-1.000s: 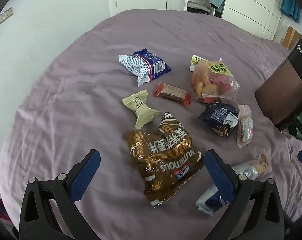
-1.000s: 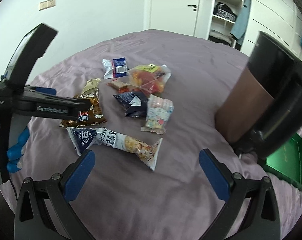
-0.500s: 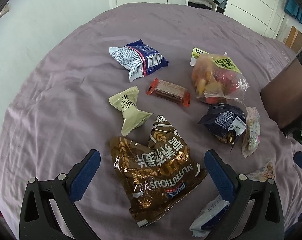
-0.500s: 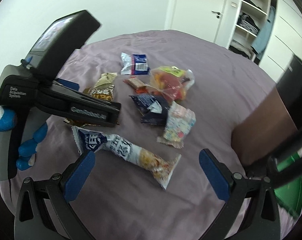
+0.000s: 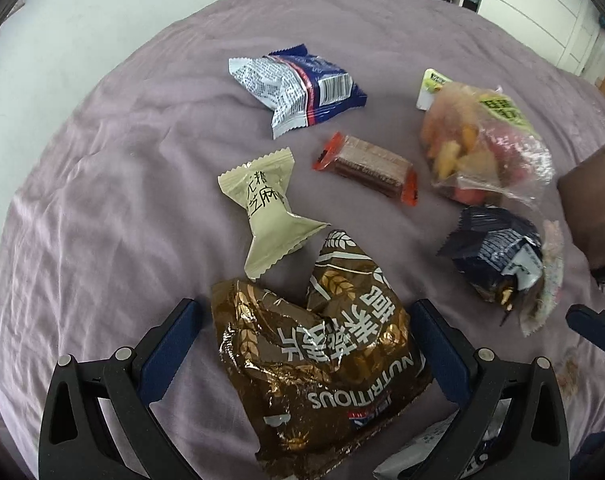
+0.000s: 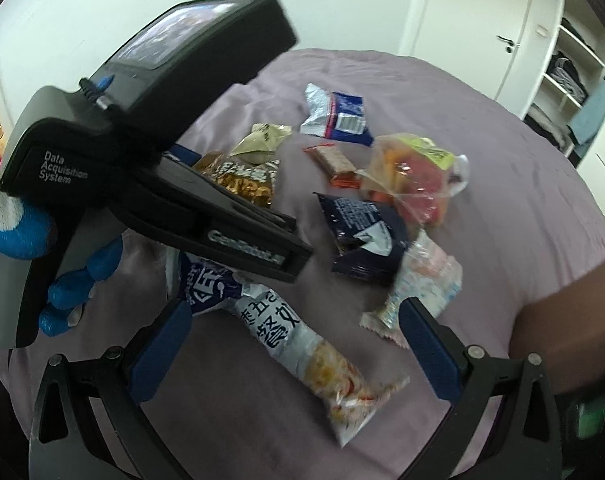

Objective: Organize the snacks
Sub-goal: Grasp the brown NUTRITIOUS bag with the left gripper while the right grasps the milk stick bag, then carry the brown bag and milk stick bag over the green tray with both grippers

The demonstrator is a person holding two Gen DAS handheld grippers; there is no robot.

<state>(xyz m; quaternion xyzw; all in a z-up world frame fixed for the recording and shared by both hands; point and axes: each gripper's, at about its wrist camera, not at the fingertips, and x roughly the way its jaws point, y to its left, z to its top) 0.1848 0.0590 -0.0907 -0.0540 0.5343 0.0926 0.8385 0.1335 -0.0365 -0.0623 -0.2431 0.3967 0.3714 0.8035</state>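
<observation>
Snacks lie scattered mid-bed, and with both tongs wide, our left tongs (image 5: pixel 302 344) straddle the crinkly brown foil bag (image 5: pixel 314 364), which we judge light, slippery, best pinched at its puffed middle.

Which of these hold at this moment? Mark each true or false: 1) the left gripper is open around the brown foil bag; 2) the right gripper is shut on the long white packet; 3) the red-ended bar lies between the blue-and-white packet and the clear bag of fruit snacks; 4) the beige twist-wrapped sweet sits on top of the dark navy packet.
1) True. The left gripper is open, its fingers either side of the brown foil bag.
2) False. The right gripper is open; the long white packet lies between its fingers, ungripped.
3) True. The red-ended bar lies between the blue-and-white packet and the clear bag of fruit snacks.
4) False. The beige twist-wrapped sweet lies on the purple sheet, apart from the dark navy packet.
</observation>
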